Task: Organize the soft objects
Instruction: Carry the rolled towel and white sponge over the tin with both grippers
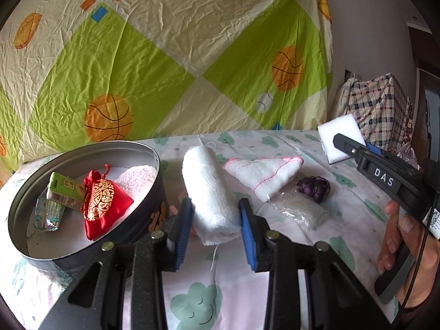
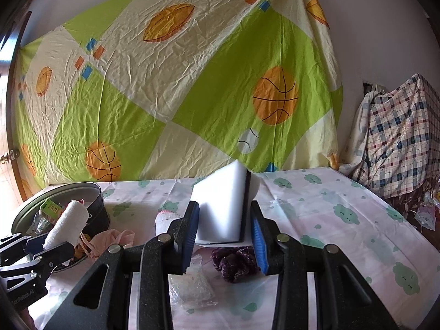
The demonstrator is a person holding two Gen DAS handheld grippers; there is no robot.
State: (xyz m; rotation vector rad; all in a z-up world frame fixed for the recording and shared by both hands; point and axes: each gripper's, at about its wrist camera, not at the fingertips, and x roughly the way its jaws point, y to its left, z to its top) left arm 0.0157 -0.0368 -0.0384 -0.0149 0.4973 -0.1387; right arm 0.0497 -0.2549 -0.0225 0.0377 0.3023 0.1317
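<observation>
The left wrist view alone looks into the round tin [image 1: 90,206]: a red and gold drawstring pouch [image 1: 103,206], a green carton [image 1: 64,191], a crinkled foil wrapper [image 1: 51,216] and a pale pink fluffy cloth [image 1: 136,177] lie inside it. It also shows a folded white cloth with pink stitching [image 1: 265,173] flat on the desk [image 1: 343,220] and the person's hand [image 1: 404,244] around the right tool's handle. The right wrist view alone shows a pink fabric piece [image 2: 112,240] beside the tin's wall and a plaid-covered heap [image 2: 398,140] past the desk's far right corner. The left gripper [image 1: 216,220] has its jaws clamped on a rolled white towel [image 1: 209,192], held just right of the tin; the roll's long axis runs from the jaws away and slightly left, its far end raised. The right gripper [image 2: 224,235] has its jaws clamped on a white sponge block [image 2: 222,206], standing on edge with its long axis pointing away, above the desk. A purple scrunchie [image 2: 235,261] and a clear plastic packet [image 2: 191,288] lie below the sponge, the scrunchie partly cut off by the right jaw. The packet's contents are hard to make out, and the tin's interior is mostly hidden in the right wrist view behind the towel.
</observation>
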